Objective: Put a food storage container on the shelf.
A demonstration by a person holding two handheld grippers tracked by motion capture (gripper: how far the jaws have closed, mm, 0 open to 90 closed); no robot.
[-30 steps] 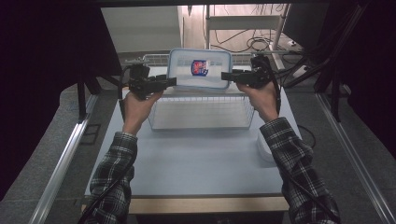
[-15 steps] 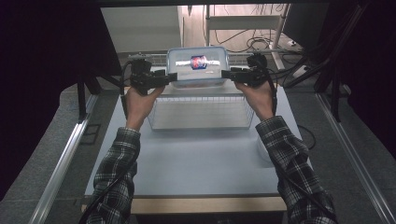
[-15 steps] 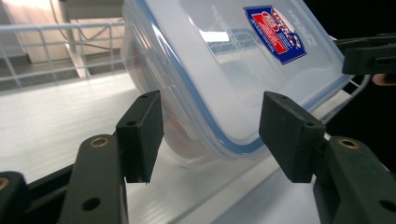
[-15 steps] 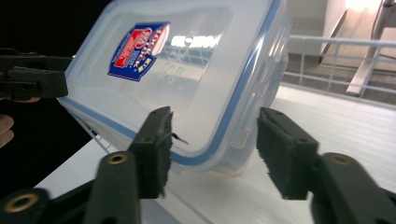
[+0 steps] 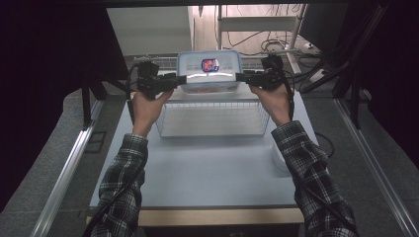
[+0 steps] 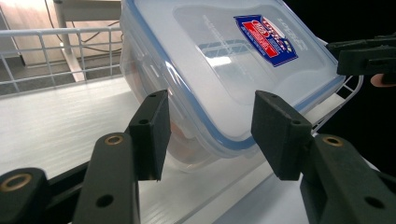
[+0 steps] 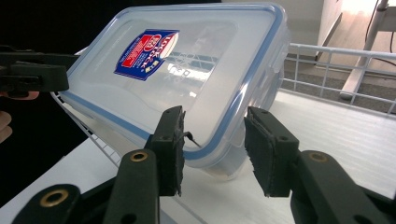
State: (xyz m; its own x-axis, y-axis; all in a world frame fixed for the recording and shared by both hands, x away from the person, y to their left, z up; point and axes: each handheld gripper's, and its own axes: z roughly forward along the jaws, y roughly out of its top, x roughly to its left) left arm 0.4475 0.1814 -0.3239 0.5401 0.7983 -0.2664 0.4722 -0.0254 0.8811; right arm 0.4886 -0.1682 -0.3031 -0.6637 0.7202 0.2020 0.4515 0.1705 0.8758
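The clear lidded container [image 5: 209, 72] now sits tilted at the far edge of the wire basket [image 5: 212, 118], lifted from lying flat a second ago, so the move appears under way. The left gripper [image 5: 174, 79] and right gripper [image 5: 244, 76] hold its 2 ends; both have just been closing, jaws half spread, each straddling a corner; contact is unclear

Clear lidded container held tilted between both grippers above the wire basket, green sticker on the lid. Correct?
Not quite: the sticker on the lid is blue and red, not green, as the right gripper view shows. The rest stands: the clear lidded container sits tilted between the left gripper and the right gripper, above the wire basket.
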